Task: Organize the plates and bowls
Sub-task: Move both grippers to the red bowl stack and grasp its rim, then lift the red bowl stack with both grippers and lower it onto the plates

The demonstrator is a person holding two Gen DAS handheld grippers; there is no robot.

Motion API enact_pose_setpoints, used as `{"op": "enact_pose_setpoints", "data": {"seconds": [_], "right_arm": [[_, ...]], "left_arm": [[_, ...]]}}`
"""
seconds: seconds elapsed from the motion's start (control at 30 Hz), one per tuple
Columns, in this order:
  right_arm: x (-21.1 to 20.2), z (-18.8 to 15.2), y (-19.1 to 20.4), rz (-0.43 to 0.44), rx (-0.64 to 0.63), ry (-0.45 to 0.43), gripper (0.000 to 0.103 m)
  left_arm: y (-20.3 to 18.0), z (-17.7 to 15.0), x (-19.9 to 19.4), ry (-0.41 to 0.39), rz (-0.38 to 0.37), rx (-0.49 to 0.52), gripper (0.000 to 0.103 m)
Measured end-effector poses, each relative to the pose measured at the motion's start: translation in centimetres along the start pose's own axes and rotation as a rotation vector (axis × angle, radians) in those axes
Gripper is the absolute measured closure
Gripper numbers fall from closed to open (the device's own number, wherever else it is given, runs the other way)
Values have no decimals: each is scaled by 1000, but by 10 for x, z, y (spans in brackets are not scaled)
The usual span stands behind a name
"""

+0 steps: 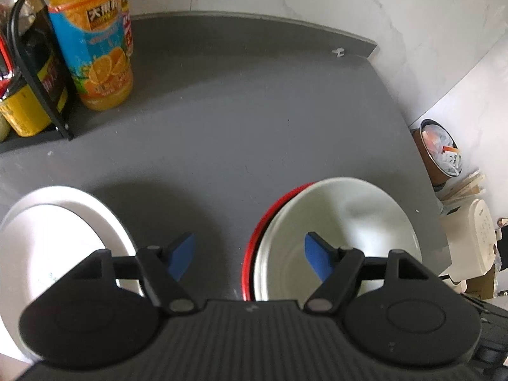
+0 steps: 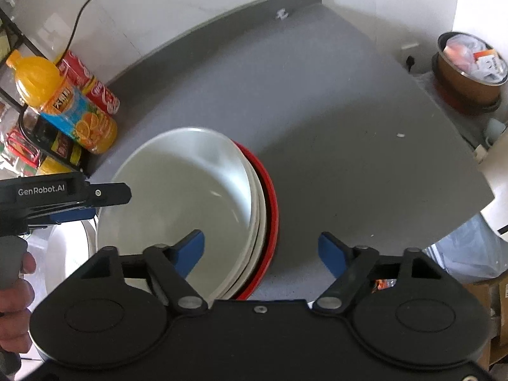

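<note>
Both jaws wide open, empty: left gripper (image 1: 249, 255) between plate (image 1: 47, 241) & stack (image 2: 190, 203); right gripper (image 2: 262, 252) straddling stack rim, prob. for grabbing.

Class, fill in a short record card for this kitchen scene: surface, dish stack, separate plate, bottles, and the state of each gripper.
surface: grey countertop
dish stack: white bowl on top, another white dish under it, red plate at the bottom
separate plate: white plate to the left of the stack, flat on the counter
bottles: orange juice bottle beside a black rack; a red bottle behind it
left gripper: open, empty, above the gap between plate and stack
right gripper: open, empty, over the stack's right edge
</note>
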State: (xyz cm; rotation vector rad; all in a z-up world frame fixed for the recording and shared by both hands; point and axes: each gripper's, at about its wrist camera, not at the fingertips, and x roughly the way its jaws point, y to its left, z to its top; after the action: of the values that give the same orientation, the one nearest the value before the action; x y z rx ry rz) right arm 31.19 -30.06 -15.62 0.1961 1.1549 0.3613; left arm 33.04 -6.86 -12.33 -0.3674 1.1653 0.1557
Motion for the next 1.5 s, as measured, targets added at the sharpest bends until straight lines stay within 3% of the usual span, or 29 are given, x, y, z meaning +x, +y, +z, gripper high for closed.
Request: {"op": "enact_pose_setpoints", "data": {"seconds": [0.2, 0.3, 0.37, 0.43, 0.67, 1.07, 1.5], "right_arm": [[10, 3, -9, 24, 9, 24, 53], [13, 4, -14, 45, 17, 35, 60], [14, 5, -15, 61, 16, 37, 64], [13, 5, -13, 72, -2, 32, 69], [13, 7, -11, 61, -30, 21, 73], [6, 7, -10, 45, -38, -22, 75], [-10, 12, 10, 53, -60, -71, 75]], "left_arm": [[2, -7, 16, 36, -2, -41, 36], [2, -11, 23, 53, -7, -53, 50], [1, -13, 27, 71, -17, -64, 65], [0, -15, 31, 84, -15, -79, 71], [-1, -15, 31, 70, 9, -103, 80], [0, -17, 23, 65, -27, -123, 80], [14, -8, -2, -2, -57, -128, 80]]}}
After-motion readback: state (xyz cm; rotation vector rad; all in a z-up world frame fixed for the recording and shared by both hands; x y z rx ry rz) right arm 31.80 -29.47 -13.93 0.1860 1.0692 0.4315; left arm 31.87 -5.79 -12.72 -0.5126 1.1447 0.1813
